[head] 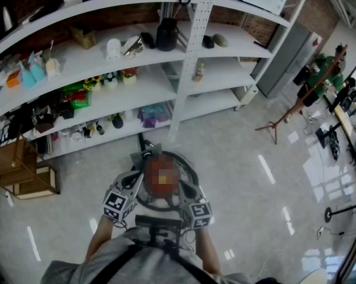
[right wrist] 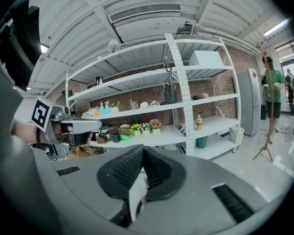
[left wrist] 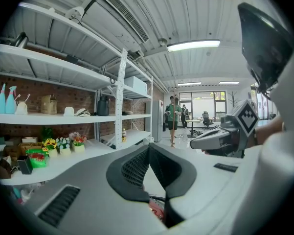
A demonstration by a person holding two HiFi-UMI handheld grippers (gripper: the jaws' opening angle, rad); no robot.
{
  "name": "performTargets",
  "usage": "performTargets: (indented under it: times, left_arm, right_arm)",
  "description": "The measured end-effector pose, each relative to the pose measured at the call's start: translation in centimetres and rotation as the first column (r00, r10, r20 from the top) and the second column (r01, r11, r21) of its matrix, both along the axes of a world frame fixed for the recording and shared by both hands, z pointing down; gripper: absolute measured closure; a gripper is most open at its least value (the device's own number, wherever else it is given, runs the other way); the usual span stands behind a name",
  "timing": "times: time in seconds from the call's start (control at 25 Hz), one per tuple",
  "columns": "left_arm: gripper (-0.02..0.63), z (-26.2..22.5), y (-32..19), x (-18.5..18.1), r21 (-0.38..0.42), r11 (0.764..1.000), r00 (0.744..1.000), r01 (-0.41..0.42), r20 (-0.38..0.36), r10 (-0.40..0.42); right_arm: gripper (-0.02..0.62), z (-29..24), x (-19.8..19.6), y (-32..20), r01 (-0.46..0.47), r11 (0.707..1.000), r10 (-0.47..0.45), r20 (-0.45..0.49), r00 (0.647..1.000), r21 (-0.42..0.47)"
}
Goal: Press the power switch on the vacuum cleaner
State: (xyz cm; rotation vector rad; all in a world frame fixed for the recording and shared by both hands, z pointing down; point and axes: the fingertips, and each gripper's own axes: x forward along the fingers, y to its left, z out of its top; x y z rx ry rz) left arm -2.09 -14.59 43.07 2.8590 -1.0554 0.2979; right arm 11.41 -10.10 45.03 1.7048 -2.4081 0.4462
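The vacuum cleaner [head: 191, 169] stands on the floor just in front of me, a dark round body with a reddish top partly covered by a blur patch. My left gripper [head: 137, 180] hangs over its left side and my right gripper [head: 184, 188] over its right side. In the left gripper view the left gripper [left wrist: 149, 148] has its jaws closed to a point, with a bit of red [left wrist: 157, 211] showing below them. In the right gripper view the right gripper [right wrist: 143, 149] is also shut with nothing held. No switch can be made out.
A long white shelf rack [head: 192, 46] with bottles, flower pots and boxes runs across the back. Wooden crates [head: 19, 170] sit on the floor at the left. A coat stand [head: 284, 118] and people [head: 320, 78] are at the far right.
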Motion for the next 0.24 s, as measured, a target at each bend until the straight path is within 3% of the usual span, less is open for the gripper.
performTargets:
  times: [0.24]
  left_arm:
    - [0.598, 0.02, 0.38, -0.68, -0.007, 1.000, 1.000, 0.005, 0.001, -0.005]
  right_arm:
    - [0.586, 0.09, -0.55, 0.33, -0.002, 1.000, 0.002, -0.003, 1.000, -0.003]
